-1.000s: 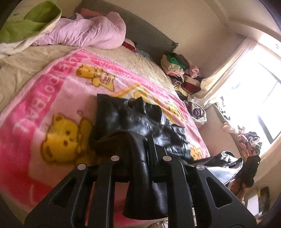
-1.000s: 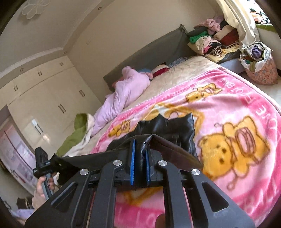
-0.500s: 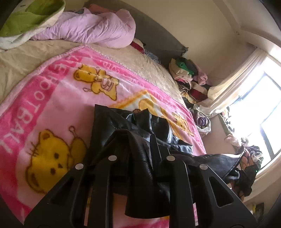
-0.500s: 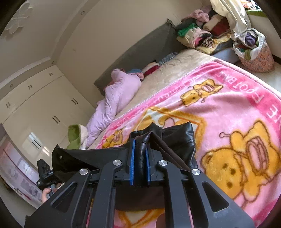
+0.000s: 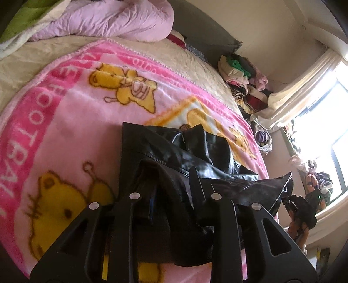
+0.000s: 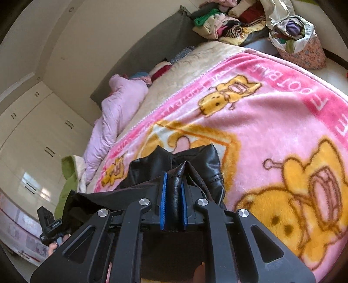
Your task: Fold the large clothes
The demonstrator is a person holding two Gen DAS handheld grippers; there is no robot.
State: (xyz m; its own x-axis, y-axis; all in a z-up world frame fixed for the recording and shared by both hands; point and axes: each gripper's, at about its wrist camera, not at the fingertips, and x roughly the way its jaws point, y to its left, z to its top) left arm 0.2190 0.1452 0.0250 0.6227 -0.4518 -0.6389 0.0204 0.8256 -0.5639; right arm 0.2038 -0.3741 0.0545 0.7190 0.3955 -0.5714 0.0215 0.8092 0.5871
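The black jacket (image 5: pixel 174 152) lies partly on the pink blanket (image 5: pixel 65 122) of the bed, and its near edge is lifted between the two tongs. The right tongs (image 6: pixel 173 196) are closed on a fold of the jacket; the blue pads (image 6: pixel 162 202) press on the leather from both sides. The left tongs (image 5: pixel 171 193) have just been opening, and a thick fold of the jacket is between them; whether the fingers press on it I cannot tell. Behind the blanket a lilac quilt (image 5: pixel 113 19) is bunched at the headboard. A pile of clothes (image 6: pixel 219 24) is beside the bed.
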